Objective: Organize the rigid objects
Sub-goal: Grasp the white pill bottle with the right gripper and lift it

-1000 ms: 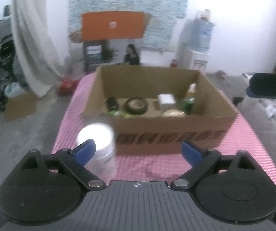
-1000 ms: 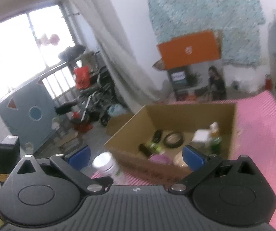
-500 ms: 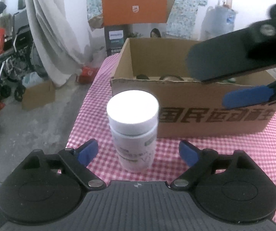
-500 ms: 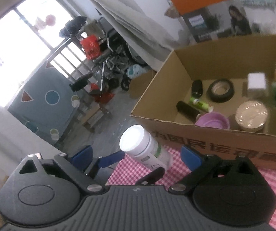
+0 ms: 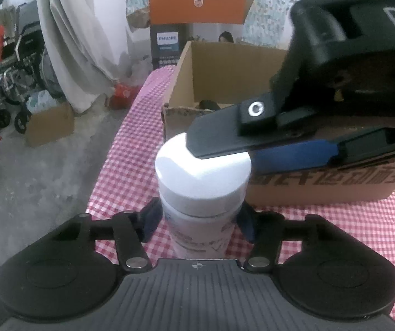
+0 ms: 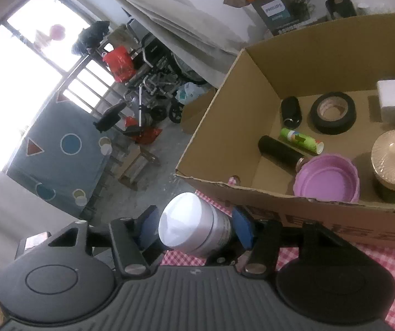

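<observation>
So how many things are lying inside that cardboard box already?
7 visible: black cylinder, tape roll, white block, green tube, black tube, purple lid, tan jar. The box's right end is cut off.

Bottle (image 5: 201, 193) label blurred and unreadable, its lid partly covered by right gripper (image 5: 266, 149) in left view, box (image 5: 321, 182) interior mostly hidden behind that gripper, box (image 6: 335, 220) cut off at right edge in right view.
</observation>
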A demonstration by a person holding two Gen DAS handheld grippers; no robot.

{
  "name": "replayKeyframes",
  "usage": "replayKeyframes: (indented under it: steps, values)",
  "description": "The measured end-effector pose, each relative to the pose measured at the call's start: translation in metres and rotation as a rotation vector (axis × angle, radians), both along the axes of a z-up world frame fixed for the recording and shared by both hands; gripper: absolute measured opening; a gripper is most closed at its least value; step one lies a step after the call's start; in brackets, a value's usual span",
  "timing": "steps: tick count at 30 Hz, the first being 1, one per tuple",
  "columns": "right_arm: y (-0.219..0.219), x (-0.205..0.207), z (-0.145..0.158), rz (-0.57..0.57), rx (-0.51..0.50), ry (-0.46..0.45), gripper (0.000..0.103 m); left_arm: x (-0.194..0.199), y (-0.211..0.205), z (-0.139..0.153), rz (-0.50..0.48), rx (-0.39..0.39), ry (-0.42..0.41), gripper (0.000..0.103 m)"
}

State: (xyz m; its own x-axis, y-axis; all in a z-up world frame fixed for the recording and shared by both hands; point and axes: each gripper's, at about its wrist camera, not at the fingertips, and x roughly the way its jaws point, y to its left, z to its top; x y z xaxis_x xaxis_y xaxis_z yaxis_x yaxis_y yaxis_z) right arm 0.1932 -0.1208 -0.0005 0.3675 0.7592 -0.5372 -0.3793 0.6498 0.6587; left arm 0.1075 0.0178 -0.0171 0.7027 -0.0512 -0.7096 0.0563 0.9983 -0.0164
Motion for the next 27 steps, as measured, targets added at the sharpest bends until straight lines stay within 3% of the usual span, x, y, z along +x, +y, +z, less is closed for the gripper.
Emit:
replayKeyframes:
  steps: [5, 27]
  values:
    - [0.001, 0.001, -0.002, 0.009, 0.001, 0.011, 0.047, -0.003, -0.005, 0.000, -0.008, 0.019, 0.007, 0.053]
    - [-0.067, -0.039, -0.001, -0.153, 0.009, 0.039, 0.047, -0.024, -0.070, 0.011, -0.188, -0.015, 0.041, 0.053]
